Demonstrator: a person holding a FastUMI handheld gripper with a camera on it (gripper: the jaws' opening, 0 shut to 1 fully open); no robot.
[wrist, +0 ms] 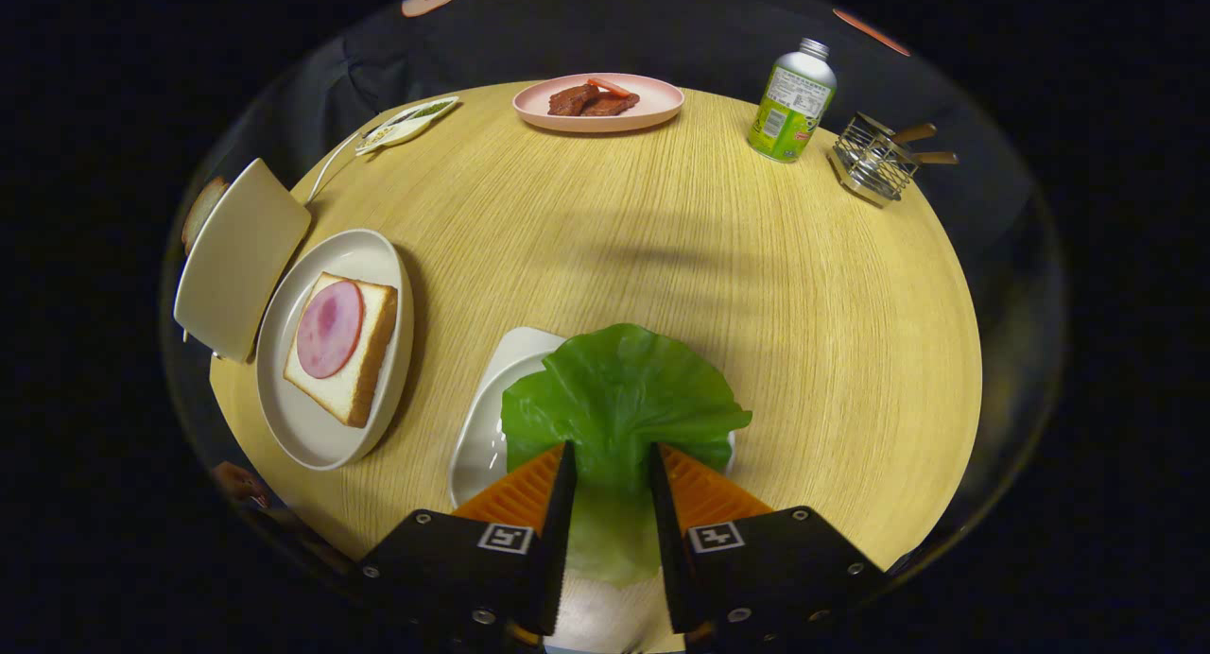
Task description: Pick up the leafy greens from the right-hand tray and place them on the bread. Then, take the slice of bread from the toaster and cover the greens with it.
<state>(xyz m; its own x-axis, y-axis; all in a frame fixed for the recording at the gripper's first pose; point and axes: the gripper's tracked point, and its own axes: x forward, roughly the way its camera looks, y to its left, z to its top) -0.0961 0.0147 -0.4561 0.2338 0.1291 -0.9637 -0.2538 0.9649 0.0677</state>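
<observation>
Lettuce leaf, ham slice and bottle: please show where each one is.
lettuce leaf [619,394], gripper view, middle of leaf, held between tongs [612,465]
ham slice [329,328], gripper view, its centre
bottle [792,104], gripper view, label

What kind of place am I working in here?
Probably a staged kitchen table: a toaster beside bread on a plate, a meat plate beyond. The gripper straddles the lettuce.

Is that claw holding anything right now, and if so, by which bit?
The claw has its two fingers at the pale stem end of the lettuce leaf. They flank it closely, but whether they press on it cannot be told.
</observation>
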